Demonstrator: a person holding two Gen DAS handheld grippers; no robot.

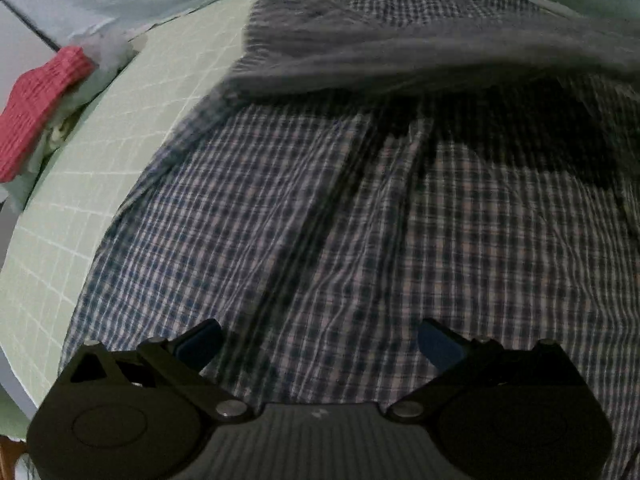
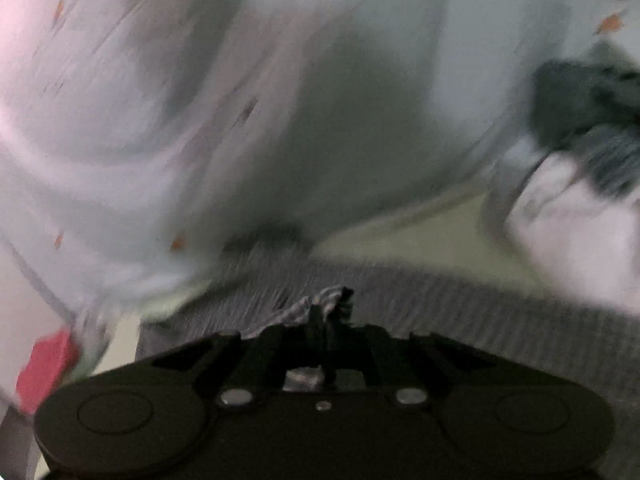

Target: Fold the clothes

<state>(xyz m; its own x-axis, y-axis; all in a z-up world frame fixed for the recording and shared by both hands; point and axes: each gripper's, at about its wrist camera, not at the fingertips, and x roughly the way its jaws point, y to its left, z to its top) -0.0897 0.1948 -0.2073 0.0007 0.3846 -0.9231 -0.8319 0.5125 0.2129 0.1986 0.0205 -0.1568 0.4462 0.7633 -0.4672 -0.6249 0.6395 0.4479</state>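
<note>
Fold in hand: my right hand-held gripper (image 2: 328, 312) pinches the blue-and-white checked cotton shirt (image 1: 320, 208), my left hand-held gripper (image 1: 320, 344) gapes empty above it, and next I judge the lifted edge needs carrying across.

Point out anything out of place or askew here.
The checked shirt lies creased on the green mat, its far part lifted into a loose fold. A red cloth sits crumpled off the mat's edge. Nothing spilled or damaged.

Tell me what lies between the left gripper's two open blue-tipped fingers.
Only the blue-and-white checked shirt, spread flat on the pale green grid mat. The left gripper hovers open, pinching nothing, as the left wrist view shows.
</note>
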